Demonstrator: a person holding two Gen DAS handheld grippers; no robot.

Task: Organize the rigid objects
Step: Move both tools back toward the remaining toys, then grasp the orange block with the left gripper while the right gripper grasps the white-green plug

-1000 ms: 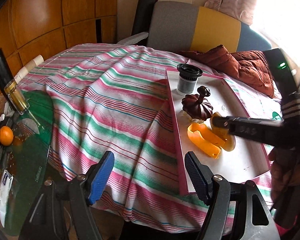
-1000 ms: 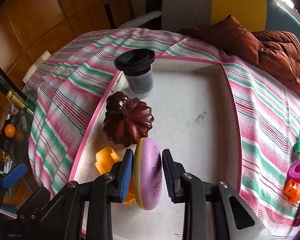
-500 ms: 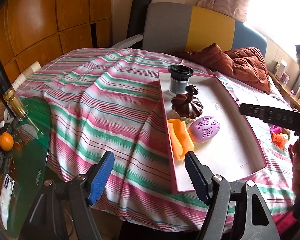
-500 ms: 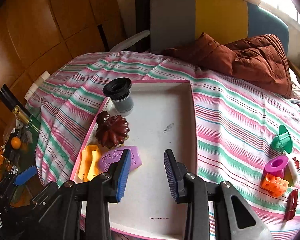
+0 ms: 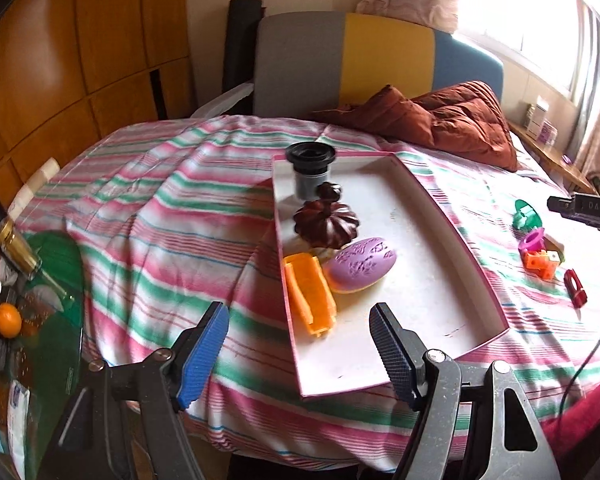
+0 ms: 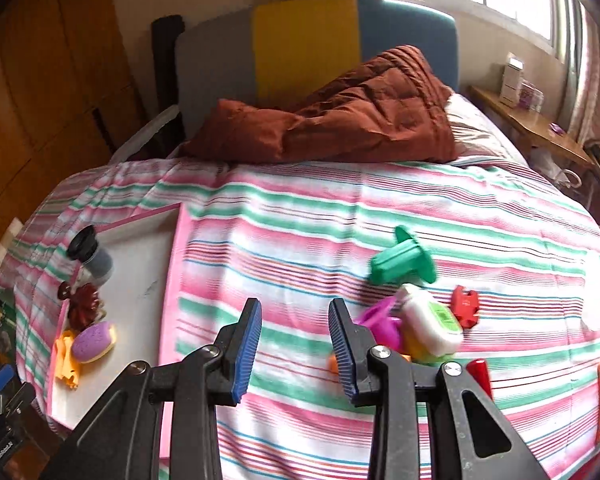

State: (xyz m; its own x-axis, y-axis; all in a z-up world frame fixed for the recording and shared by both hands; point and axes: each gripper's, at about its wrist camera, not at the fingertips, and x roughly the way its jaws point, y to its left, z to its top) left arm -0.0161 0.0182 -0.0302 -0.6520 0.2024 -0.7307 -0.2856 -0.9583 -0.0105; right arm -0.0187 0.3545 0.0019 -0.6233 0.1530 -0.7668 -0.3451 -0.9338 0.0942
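Right tool (image 6: 295, 342) empty, jaws apart — over striped cloth (image 6: 300, 240).

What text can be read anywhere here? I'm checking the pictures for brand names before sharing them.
"DAS": on the black right hand-held gripper, cut off at the left wrist view's edge; more letters may follow.
Packet by the green glass top: print too blurred to read.
Boxes on the window shelf: labels too small to read.
Small white print on the black device at the right wrist view's lower left: unreadable.
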